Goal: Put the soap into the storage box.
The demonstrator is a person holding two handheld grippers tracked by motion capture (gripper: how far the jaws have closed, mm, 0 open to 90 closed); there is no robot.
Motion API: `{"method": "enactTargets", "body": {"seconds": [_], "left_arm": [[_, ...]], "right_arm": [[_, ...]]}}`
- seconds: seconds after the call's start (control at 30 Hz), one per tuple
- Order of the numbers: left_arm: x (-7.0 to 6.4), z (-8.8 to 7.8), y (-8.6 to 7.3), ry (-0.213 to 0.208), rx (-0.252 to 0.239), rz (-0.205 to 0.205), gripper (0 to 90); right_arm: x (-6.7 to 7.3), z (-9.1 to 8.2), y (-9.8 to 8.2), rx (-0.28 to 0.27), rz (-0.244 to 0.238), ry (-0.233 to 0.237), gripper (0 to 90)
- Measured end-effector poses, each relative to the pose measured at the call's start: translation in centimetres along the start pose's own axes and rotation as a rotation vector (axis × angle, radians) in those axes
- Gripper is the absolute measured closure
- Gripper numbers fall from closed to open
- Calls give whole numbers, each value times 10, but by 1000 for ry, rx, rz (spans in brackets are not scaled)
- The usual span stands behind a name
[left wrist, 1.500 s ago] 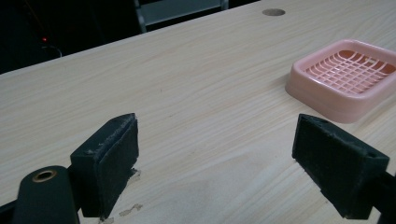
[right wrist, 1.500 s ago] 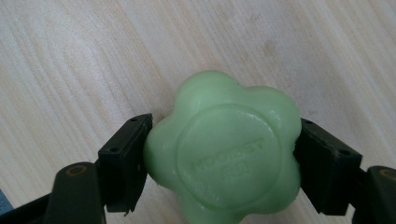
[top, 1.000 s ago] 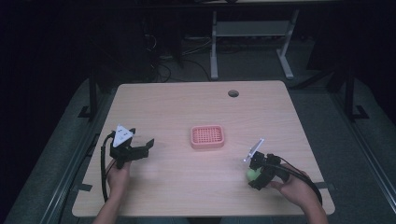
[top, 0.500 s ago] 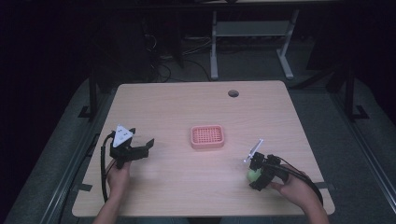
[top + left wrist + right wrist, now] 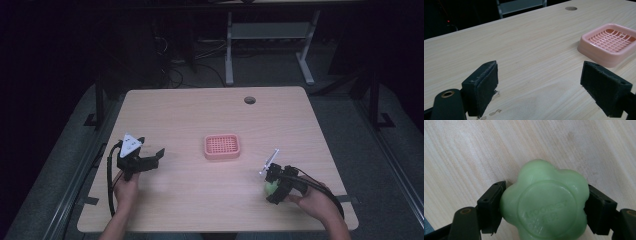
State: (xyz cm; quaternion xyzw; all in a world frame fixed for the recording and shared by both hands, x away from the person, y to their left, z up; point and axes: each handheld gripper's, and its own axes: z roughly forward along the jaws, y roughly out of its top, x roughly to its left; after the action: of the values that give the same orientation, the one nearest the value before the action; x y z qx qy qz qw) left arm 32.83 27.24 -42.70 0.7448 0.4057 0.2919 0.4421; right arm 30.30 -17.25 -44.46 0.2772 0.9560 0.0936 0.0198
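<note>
Both jaws of the right hand-held gripper (image 5: 544,212) pinch a green flower-shaped soap (image 5: 544,205), lettering legible up close.

Pale green soap (image 5: 544,202), pink grid-patterned dish (image 5: 222,146), light woodgrain table (image 5: 190,115)

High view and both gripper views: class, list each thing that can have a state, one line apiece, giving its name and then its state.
Left gripper: open, nothing between its jaws, low over the table.
Right gripper: shut on the soap.
Soap: green, flower-shaped, clamped on two sides, stamped face toward the camera.
Soap dish: upright at the table's middle, nothing in it.
</note>
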Motion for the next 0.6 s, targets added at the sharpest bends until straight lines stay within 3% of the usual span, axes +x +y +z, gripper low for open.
{"method": "enactTargets", "body": {"seconds": [0.27, 0.6], "left_arm": [[0, 0, 0, 0, 1, -1, 143], [1, 0, 0, 1, -3, -4, 143]], "right_arm": [[2, -8, 2, -57, -10, 1, 263], [0, -25, 22, -97, -37, -18, 262]]}}
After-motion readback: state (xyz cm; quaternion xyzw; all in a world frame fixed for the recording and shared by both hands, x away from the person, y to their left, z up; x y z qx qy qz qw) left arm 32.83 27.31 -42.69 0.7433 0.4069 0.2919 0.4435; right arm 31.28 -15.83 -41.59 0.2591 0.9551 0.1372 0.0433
